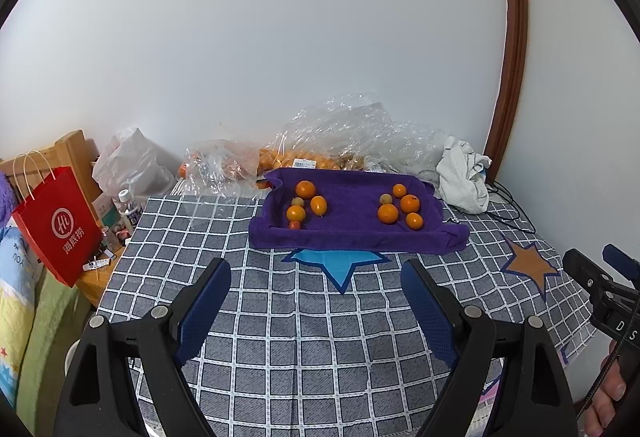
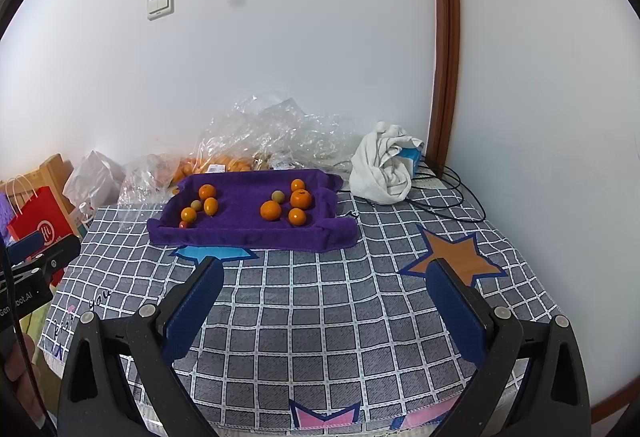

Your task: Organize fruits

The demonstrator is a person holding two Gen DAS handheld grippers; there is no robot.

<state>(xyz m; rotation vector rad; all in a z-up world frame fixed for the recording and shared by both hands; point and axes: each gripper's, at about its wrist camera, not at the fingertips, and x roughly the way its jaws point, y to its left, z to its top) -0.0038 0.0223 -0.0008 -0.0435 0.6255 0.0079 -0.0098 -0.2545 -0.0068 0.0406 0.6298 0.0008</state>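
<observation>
Left wrist view: left hand-held gripper [image 1: 316, 273] spread wide, nothing between its blue pads, hovering over the checked cloth [image 1: 320, 337] on the bench. Well ahead, beyond a blue star patch, a purple towel [image 1: 352, 233] folded into a tray. On it, two clusters of fruits: left cluster [image 1: 306, 205] of three oranges, a small greenish fruit and a small red one; right cluster [image 1: 402, 207] of four oranges and one greenish fruit. Both well apart from the fingertips. Behind the towel, clear plastic bags [image 1: 344, 133] with more oranges. Right hand-held gripper [image 1: 600, 277] at the right edge, jaws not readable here.

Right wrist view: right hand-held gripper [image 2: 326, 263] spread wide, empty, above the same cloth. Towel and fruits ahead and a little to the left, well apart from the pads. White rag [image 2: 382, 169] just right of the towel. Red paper bag [image 2: 38, 225] at far left.
</observation>
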